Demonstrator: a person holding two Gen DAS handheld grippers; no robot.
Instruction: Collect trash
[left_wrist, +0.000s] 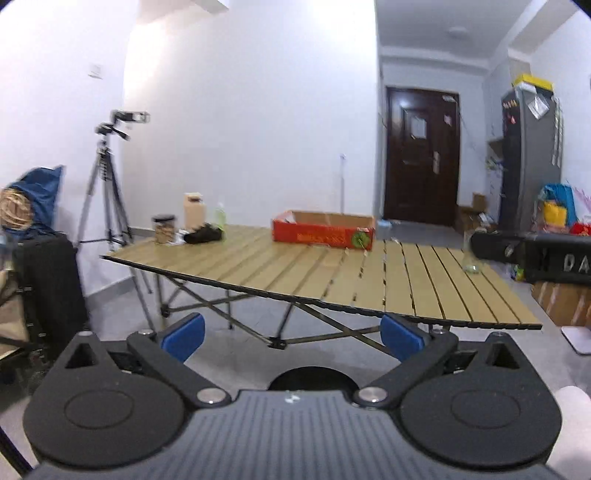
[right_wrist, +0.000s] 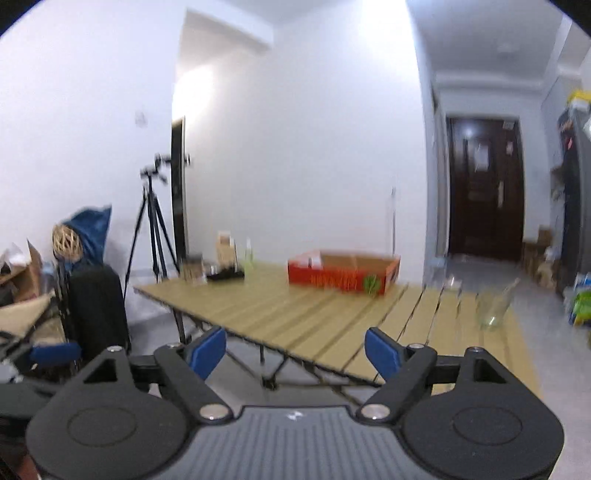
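Observation:
A slatted wooden folding table (left_wrist: 317, 273) (right_wrist: 295, 314) stands ahead of me. On it lies an open red cardboard box (left_wrist: 325, 230) (right_wrist: 343, 275) near the far edge. A clear empty bottle or glass (left_wrist: 472, 254) (right_wrist: 493, 308) stands at the table's right end. At the far left corner are a jar (left_wrist: 165, 229), a tan carton (left_wrist: 194, 214), a green bottle (left_wrist: 220, 216) and a dark object (left_wrist: 203, 234). My left gripper (left_wrist: 291, 338) is open and empty, short of the table's near edge. My right gripper (right_wrist: 295, 352) is open and empty, also short of the table; its body shows in the left wrist view (left_wrist: 532, 254).
A camera tripod (left_wrist: 107, 192) (right_wrist: 155, 229) stands left of the table. A black suitcase (left_wrist: 48, 288) (right_wrist: 98, 310) and a blue bag (left_wrist: 40, 195) are at the left. A dark door (left_wrist: 421, 158) and a grey fridge (left_wrist: 528, 158) with clutter are at the right.

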